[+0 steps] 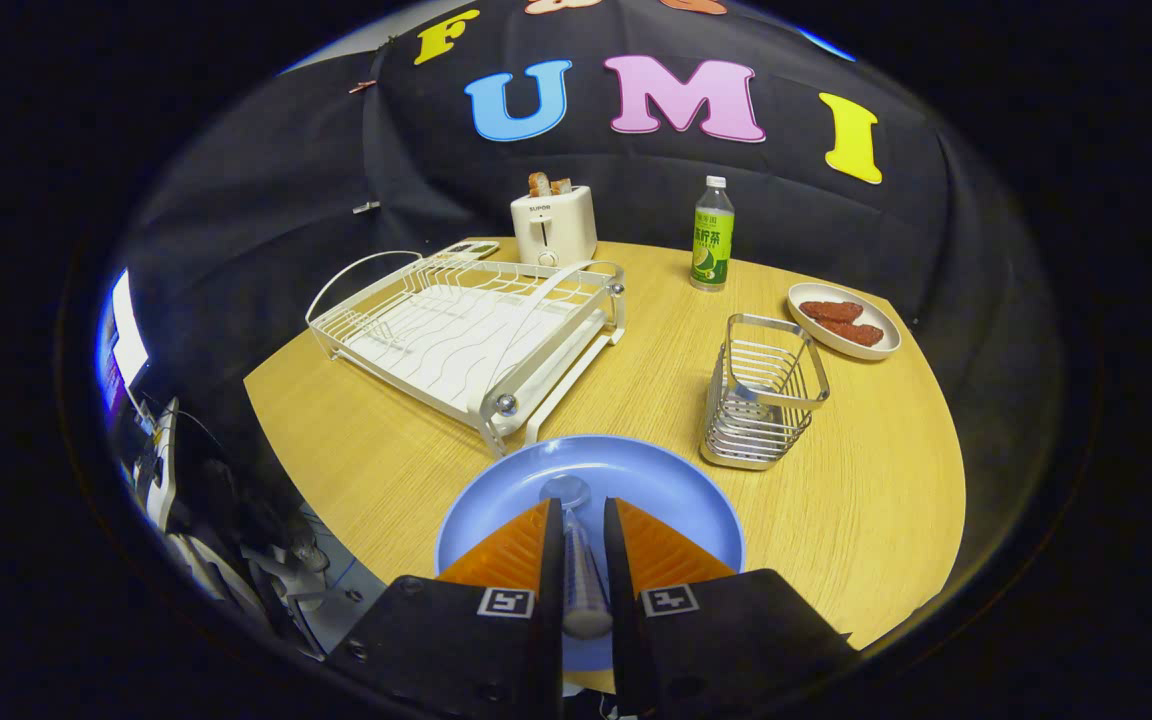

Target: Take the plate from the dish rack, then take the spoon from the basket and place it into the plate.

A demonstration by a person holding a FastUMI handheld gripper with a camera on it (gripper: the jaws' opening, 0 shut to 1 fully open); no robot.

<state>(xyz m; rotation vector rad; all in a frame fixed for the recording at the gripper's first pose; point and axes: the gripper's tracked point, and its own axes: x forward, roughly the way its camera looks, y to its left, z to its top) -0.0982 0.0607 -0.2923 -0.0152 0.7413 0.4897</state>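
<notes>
A round wooden desk stands before a black cloth wall. Take the blue plate as the landmark: it lies flat on the desk at the near edge, already out of the dish rack. Directly above the plate hangs the gripper, its jaws drawn close together and clamped on the handle of a clear spoon. The spoon's bowl pokes out ahead of the jaws, over the middle of the plate; whether it touches the plate I cannot tell.

Beyond the plate and to its left sits the white wire dish rack, with nothing in it. Just beyond the plate to its right stands the metal wire basket. Further right of that is a small white dish of reddish food. Far beyond the plate stand a toaster and a green-labelled bottle.

The risk, as I judge it: if the jaws part while the spoon hangs high or tilted, it may bounce or slide over the shallow rim onto the desk.
</notes>
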